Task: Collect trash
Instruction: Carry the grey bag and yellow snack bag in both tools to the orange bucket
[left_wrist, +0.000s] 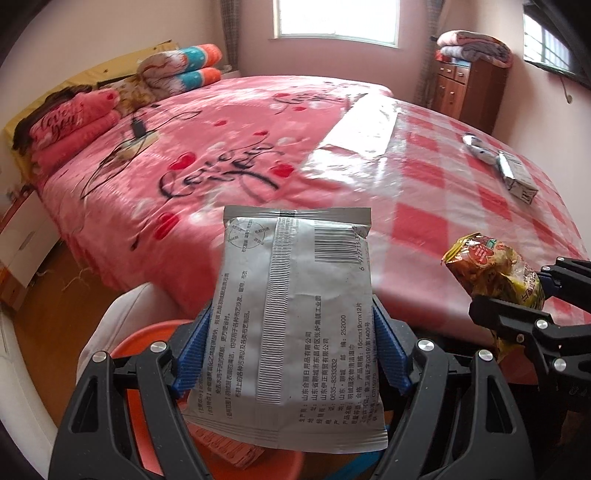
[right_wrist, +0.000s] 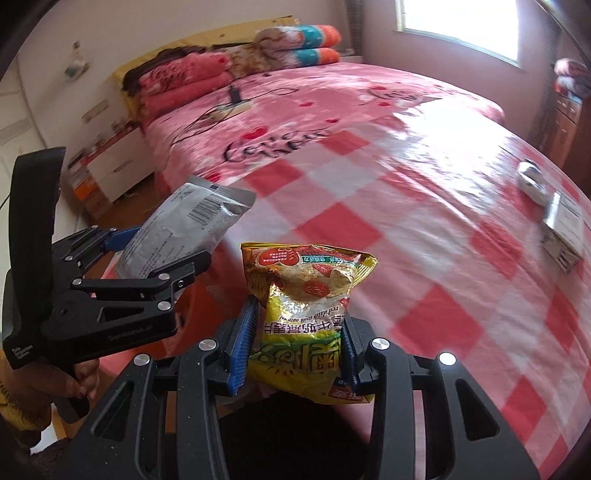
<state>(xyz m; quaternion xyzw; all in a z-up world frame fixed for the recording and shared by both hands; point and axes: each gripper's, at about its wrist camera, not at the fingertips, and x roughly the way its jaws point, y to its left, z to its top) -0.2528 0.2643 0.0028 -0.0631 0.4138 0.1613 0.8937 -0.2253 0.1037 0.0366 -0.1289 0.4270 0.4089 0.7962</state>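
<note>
My left gripper (left_wrist: 291, 350) is shut on a grey printed pouch (left_wrist: 291, 314), its blue pads pressing both edges; the pouch stands upright over an orange bin (left_wrist: 144, 347). In the right wrist view the same gripper (right_wrist: 155, 254) and pouch (right_wrist: 184, 229) appear at the left. My right gripper (right_wrist: 295, 350) is shut on a crumpled yellow snack bag (right_wrist: 306, 295), seen in the left wrist view as a yellow bag (left_wrist: 495, 273) at the right. A silver carton (left_wrist: 517, 177) and a small white wrapper (left_wrist: 476, 146) lie on the checked cloth far right, also carton (right_wrist: 565, 229) and wrapper (right_wrist: 530, 181).
A bed (left_wrist: 229, 147) with a pink blanket and a red-checked plastic sheet (right_wrist: 424, 229) fills the view. Folded blankets (left_wrist: 74, 125) and a charger with cable (left_wrist: 138, 129) lie near the headboard. A wooden cabinet (left_wrist: 465, 92) stands at the far right corner. A hand (right_wrist: 79, 384) holds the left gripper.
</note>
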